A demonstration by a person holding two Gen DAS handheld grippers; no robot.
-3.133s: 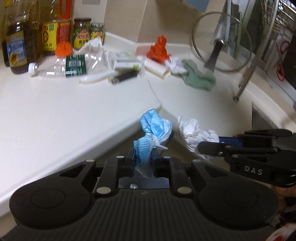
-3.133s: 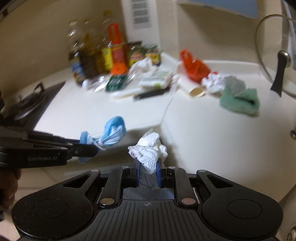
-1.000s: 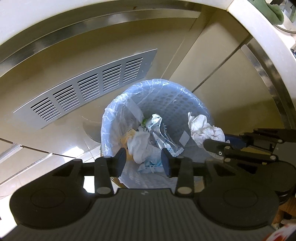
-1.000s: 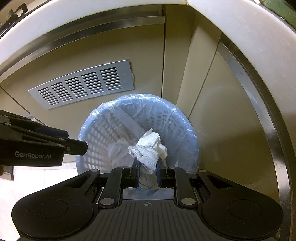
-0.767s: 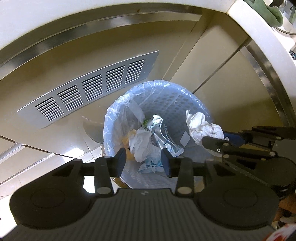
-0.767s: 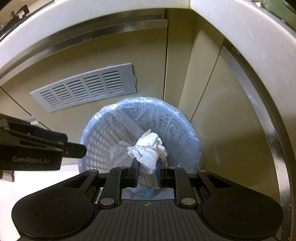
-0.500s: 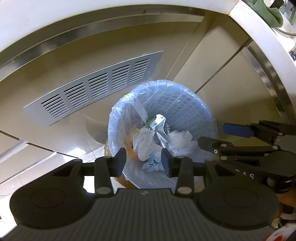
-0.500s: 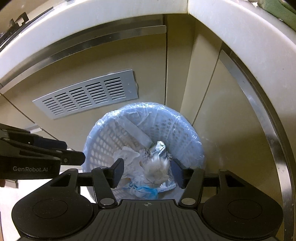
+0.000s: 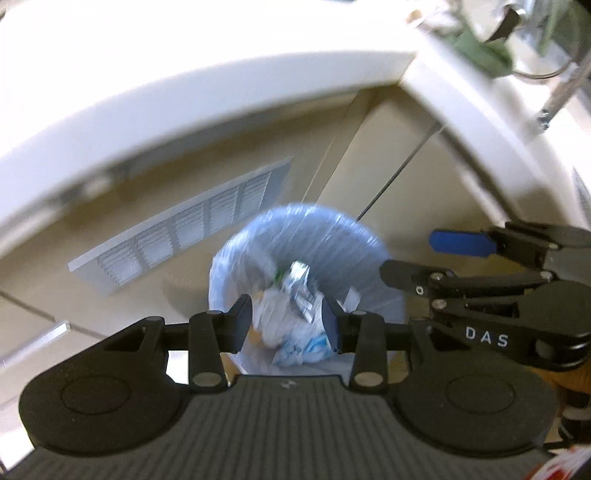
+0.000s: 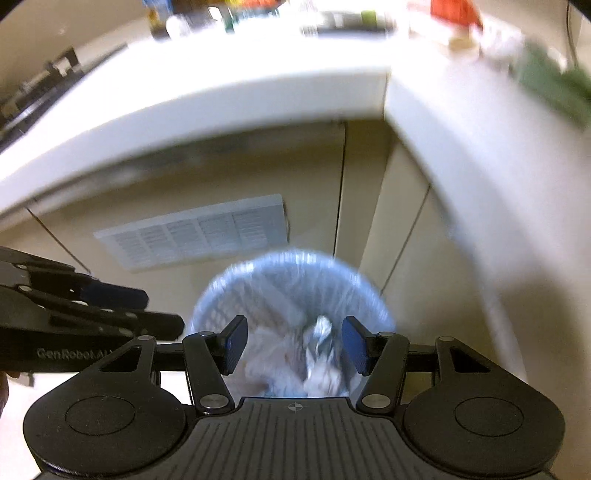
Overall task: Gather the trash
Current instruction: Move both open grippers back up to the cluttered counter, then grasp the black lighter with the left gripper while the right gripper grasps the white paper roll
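A blue-lined waste basket [image 9: 306, 229] stands on the floor below the counter, also in the right wrist view [image 10: 295, 262]. Crumpled white tissue [image 9: 273, 321], a blue mask [image 9: 314, 347] and a shiny wrapper [image 10: 321, 332] lie inside it. My left gripper [image 9: 287, 321] hangs open above the basket with nothing between its fingers. My right gripper [image 10: 294, 343] is open wide over the basket, its blue pads bare. Each gripper shows from the side in the other's view: the right gripper [image 9: 408, 256] and the left gripper [image 10: 162, 310]. Both views are motion-blurred.
The white L-shaped countertop [image 9: 221, 85] overhangs the basket, with beige cabinet doors and a vent grille [image 9: 177, 229] behind it. On the counter lie a green cloth [image 10: 554, 85], a red item [image 10: 454, 11], bottles and more litter. A stove [image 10: 37, 92] sits far left.
The right gripper opened and the white tissue fell into the basket. Both grippers then rose, so the basket looks smaller and the counter top has come into view.
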